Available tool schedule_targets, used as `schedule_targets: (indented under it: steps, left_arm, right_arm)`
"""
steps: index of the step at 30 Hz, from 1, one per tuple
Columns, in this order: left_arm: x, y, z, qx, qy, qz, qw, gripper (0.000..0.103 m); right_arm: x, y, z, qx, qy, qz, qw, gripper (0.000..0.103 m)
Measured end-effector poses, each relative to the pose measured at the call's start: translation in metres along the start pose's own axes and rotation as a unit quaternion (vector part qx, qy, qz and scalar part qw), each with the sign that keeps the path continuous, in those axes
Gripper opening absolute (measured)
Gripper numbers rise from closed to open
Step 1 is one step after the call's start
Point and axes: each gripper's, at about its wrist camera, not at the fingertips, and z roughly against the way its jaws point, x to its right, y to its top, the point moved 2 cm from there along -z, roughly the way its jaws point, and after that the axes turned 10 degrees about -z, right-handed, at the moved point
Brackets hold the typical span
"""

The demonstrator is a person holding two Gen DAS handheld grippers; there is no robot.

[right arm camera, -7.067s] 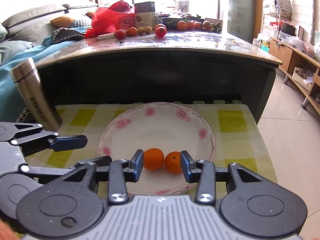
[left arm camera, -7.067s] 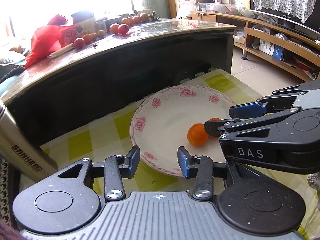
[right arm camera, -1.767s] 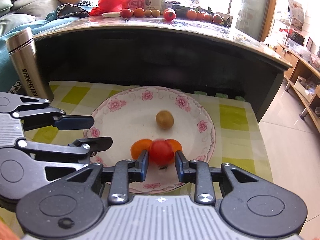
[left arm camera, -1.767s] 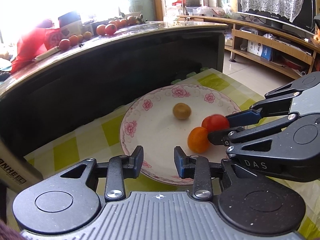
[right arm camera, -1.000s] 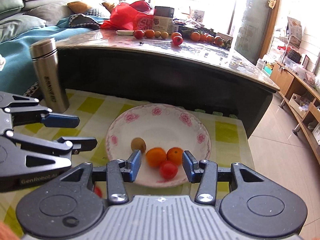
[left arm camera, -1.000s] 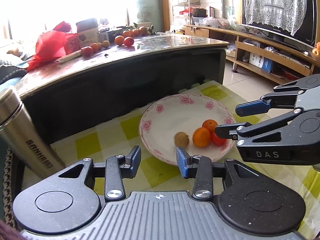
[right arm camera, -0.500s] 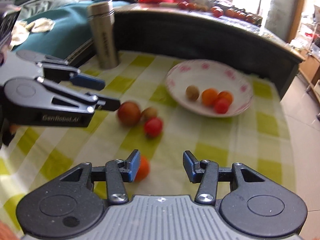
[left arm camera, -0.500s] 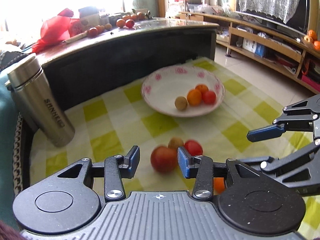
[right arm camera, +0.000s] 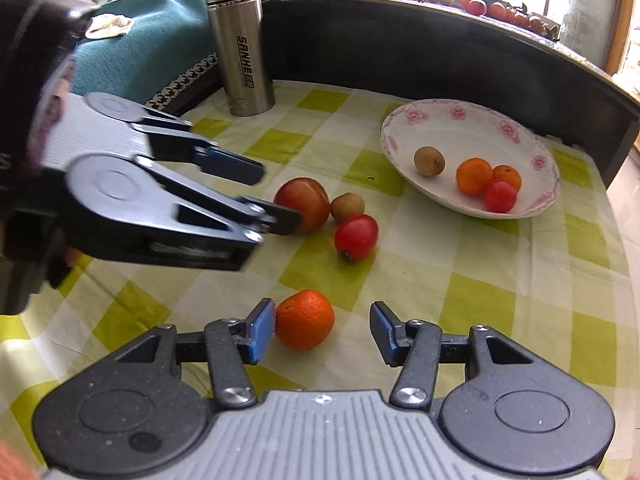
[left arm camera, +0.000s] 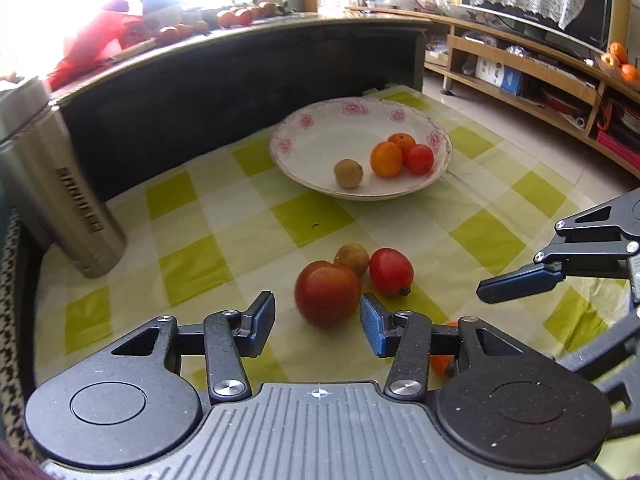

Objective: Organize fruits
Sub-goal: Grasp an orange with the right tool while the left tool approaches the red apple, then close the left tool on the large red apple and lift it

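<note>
A flowered white plate holds a brown fruit, two oranges and a small red tomato. Loose on the checked cloth lie a large red fruit, a small brown fruit and a red tomato. My left gripper is open, its fingers flanking the large red fruit. My right gripper is open around a loose orange, which touches its left finger. That orange is mostly hidden in the left wrist view.
A steel flask stands at the cloth's far left corner. A dark raised counter with more fruit runs behind the plate. A teal blanket lies left; the cloth's right edge drops to the floor.
Both grippers pulled back from the plate and came down to the loose fruit. The left one now flanks the large red fruit; the right one has closed in around the orange.
</note>
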Motion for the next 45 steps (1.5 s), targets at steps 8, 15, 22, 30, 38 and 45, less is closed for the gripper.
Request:
schedule_targets:
  steps: [8, 15, 22, 30, 38, 45]
  left_arm:
    - [0.001, 0.003, -0.023, -0.006, -0.001, 0.000, 1.0000, 0.056]
    - [0.005, 0.001, -0.030, -0.011, 0.001, -0.018, 0.9998, 0.051]
    - [0.004, -0.001, -0.024, -0.015, -0.008, -0.020, 0.9997, 0.050]
    - [0.006, -0.012, -0.007, -0.025, -0.019, -0.021, 0.9993, 0.050]
    - [0.007, -0.014, -0.015, -0.021, -0.017, -0.021, 0.9994, 0.054]
    - [0.007, -0.012, -0.018, -0.013, -0.012, -0.022, 0.9996, 0.061]
  right_arm:
    - [-0.001, 0.005, -0.008, -0.004, 0.018, -0.006, 1.000, 0.056]
    - [-0.002, 0.005, -0.018, -0.016, 0.028, -0.007, 0.999, 0.050]
    - [0.004, 0.004, -0.018, -0.016, 0.016, -0.012, 1.000, 0.040]
    - [0.015, 0.001, -0.004, -0.008, -0.018, -0.021, 1.000, 0.040]
    - [0.019, 0.003, -0.009, -0.008, -0.026, -0.017, 0.999, 0.041]
    - [0.018, 0.004, -0.012, -0.006, -0.025, -0.018, 1.000, 0.041]
